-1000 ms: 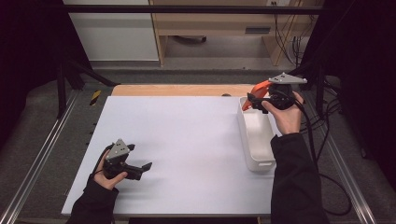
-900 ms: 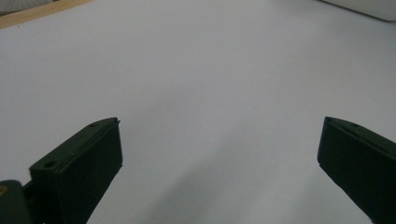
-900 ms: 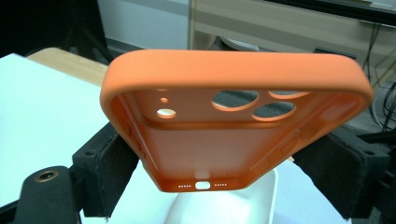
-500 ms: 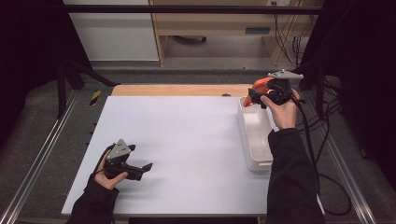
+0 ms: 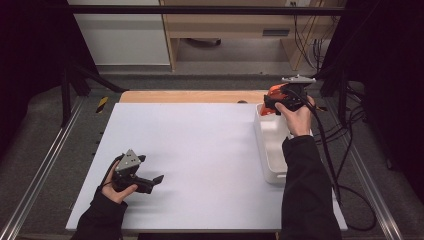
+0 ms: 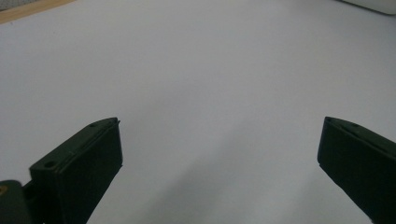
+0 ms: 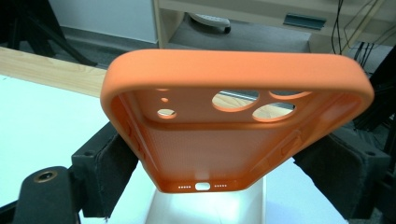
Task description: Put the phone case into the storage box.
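Right now we are holding the orange case (image 7: 233,126) in the right gripper's (image 5: 278,104) fingers (image 7: 109,168) at upper right, above the bin (image 5: 272,150); left gripper (image 5: 145,181) fingers (image 6: 79,163) are standing apart. Squeezed only at its soft sides, the case may be flexing and slipping out.

White table top (image 5: 200,150) under my left claw, bare out to its edges. Wooden strip (image 5: 190,96) along its far edge, ahead of both claws. Yellow-black tool (image 5: 102,103) on grey floor, far-left of my left claw. Wooden shelf unit (image 5: 235,25) and cables (image 5: 305,30) beyond my right claw.
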Demonstrator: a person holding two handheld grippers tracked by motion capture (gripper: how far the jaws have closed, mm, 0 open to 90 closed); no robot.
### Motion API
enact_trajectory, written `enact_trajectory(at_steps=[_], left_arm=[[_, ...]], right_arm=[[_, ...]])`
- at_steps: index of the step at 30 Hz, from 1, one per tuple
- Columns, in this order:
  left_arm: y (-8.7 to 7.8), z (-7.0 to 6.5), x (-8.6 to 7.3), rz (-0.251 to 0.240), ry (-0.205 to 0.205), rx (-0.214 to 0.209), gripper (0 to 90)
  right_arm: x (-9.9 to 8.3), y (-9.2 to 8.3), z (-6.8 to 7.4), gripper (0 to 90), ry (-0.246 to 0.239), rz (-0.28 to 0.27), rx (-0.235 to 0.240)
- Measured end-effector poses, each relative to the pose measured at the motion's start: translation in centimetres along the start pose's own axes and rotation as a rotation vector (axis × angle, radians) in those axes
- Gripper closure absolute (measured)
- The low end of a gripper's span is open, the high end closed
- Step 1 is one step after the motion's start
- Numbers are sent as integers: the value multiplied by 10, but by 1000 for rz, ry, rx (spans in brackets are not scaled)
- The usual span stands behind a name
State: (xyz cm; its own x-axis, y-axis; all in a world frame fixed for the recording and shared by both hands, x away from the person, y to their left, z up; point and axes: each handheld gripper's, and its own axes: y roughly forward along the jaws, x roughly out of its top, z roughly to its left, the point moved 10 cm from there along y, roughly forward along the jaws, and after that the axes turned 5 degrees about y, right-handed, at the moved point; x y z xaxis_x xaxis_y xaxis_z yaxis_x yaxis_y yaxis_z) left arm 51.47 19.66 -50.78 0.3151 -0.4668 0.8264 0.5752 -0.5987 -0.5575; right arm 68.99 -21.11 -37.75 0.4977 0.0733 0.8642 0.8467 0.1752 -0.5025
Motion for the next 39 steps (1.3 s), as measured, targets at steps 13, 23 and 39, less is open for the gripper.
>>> enact_trajectory(at_steps=[13, 23, 39], left_arm=[[1, -1, -1, 5, 5, -1, 0], [2, -1, -2, 8, 6, -2, 0], [4, -2, -3, 16, 13, -6, 0]], right_arm=[[-5, 12, -3, 152, 36, 50, -26], [-7, 21, -6, 152, 40, 74, -38], [-16, 37, -5, 152, 42, 121, -60]])
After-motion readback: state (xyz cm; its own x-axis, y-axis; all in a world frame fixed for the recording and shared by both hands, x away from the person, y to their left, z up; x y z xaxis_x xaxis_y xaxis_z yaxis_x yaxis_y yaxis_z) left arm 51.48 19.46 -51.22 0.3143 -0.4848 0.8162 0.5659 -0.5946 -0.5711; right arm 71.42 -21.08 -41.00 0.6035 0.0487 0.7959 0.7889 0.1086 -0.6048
